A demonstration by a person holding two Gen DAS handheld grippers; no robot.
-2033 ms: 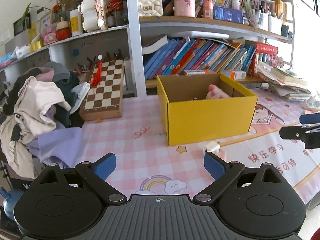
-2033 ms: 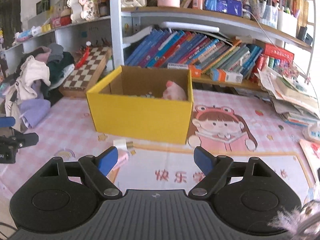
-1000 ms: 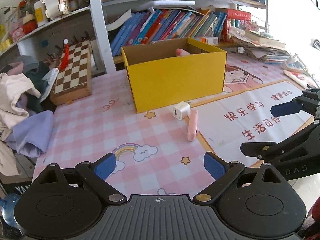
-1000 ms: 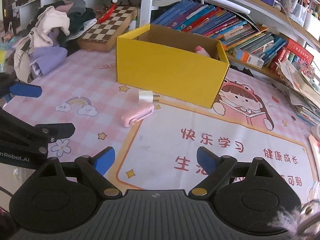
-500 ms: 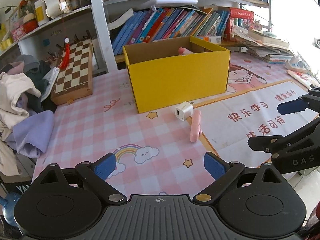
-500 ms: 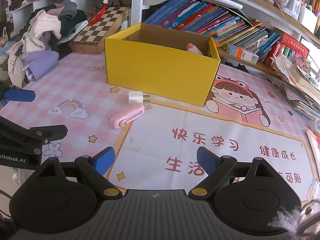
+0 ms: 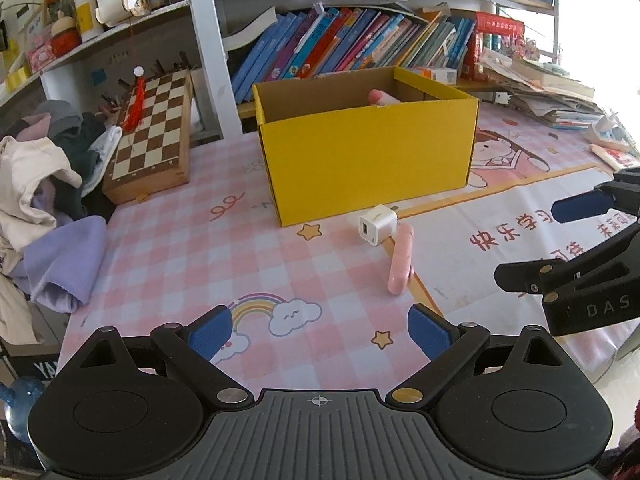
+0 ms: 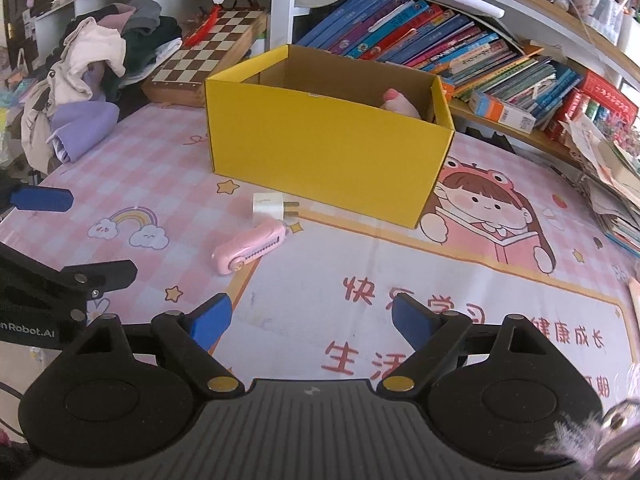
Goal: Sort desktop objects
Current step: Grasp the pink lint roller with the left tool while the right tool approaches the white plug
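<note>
An open yellow cardboard box (image 7: 368,160) (image 8: 320,148) stands on the pink checked mat, with a pink object (image 7: 380,97) (image 8: 398,105) inside. In front of it lie a white plug adapter (image 7: 377,224) (image 8: 269,205) and a pink utility knife (image 7: 401,259) (image 8: 250,250). My left gripper (image 7: 320,334) is open and empty, low over the mat short of the knife. My right gripper (image 8: 311,322) is open and empty, to the right of the knife; it also shows at the right of the left wrist view (image 7: 568,240).
A chessboard box (image 7: 154,130) and a pile of clothes (image 7: 44,184) lie at the left. Shelves of books (image 7: 340,48) run behind the box. Stacked papers (image 8: 612,184) sit at the right. The mat's front edge is close below both grippers.
Both grippers pulled back and up from the box two seconds ago, then eased slightly forward again. Both stayed open. The adapter and knife have not moved.
</note>
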